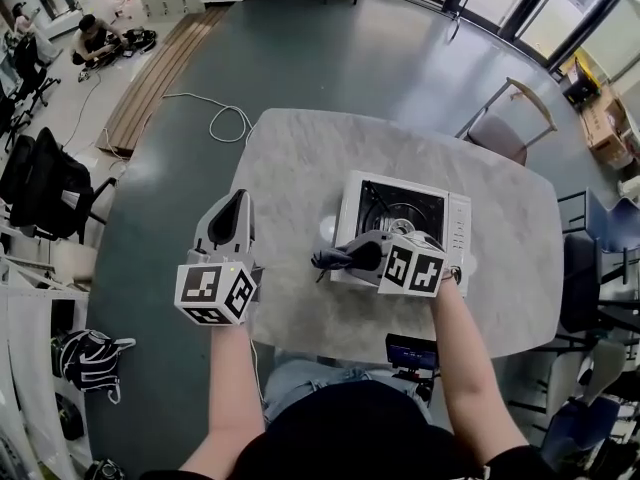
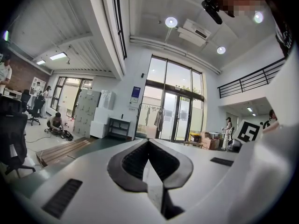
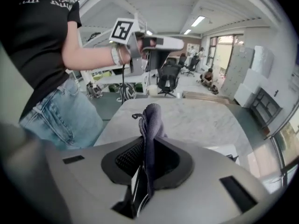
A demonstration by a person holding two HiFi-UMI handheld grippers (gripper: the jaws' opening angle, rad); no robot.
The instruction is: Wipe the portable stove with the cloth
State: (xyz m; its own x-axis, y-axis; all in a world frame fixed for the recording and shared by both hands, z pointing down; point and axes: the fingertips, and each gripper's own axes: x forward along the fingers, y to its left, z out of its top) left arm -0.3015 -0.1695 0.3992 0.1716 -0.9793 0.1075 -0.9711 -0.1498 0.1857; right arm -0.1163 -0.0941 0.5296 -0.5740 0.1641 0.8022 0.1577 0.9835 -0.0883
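Observation:
The white portable stove (image 1: pixel 402 224) with a black burner well sits on the right half of the marble table (image 1: pixel 300 168). My right gripper (image 1: pixel 347 258) hovers at the stove's front left corner and points left, shut on a dark grey cloth (image 1: pixel 328 260). In the right gripper view the cloth (image 3: pixel 151 122) stands up bunched between the jaws of my right gripper (image 3: pixel 146 149). My left gripper (image 1: pixel 238 206) is raised over the table's left edge, apart from the stove. Its jaws (image 2: pixel 148 147) are shut with nothing in them.
A small white round object (image 1: pixel 328 230) lies on the table just left of the stove. A chair (image 1: pixel 508 126) stands at the far right of the table, and a white cable (image 1: pixel 226 118) lies on the floor. A dark device (image 1: pixel 410 351) sits at the near edge.

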